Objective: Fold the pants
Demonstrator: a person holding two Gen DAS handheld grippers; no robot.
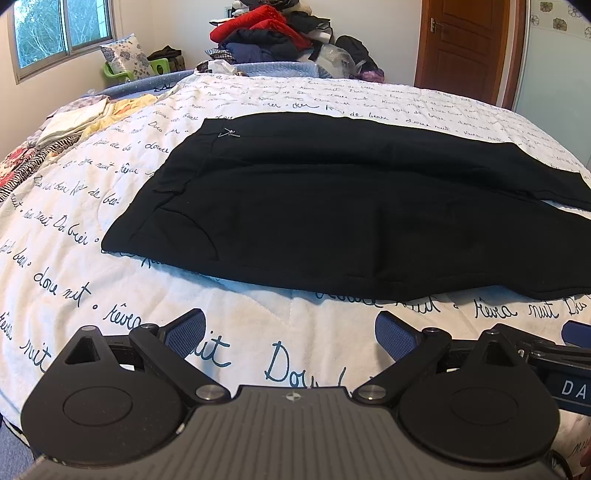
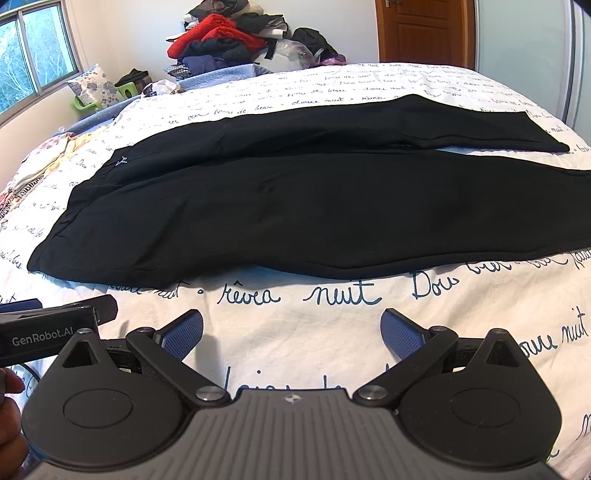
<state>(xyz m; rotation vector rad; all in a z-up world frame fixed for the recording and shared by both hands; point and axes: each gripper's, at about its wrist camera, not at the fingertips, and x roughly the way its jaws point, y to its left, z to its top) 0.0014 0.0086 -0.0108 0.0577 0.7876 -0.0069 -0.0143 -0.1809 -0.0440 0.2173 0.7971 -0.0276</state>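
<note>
Beyond pants (image 1: pixel 332 206), clothes pile (image 1: pixel 280 33) (messy), pillow (image 1: pixel 127 59)

One pair of black pants (image 1: pixel 332 206), two tools, one clothes pile (image 1: pixel 280 33), one pillow (image 1: pixel 125 59).

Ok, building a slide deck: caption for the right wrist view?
Open right gripper hovers before black pants spread flat on a script-printed bedspread.
</note>
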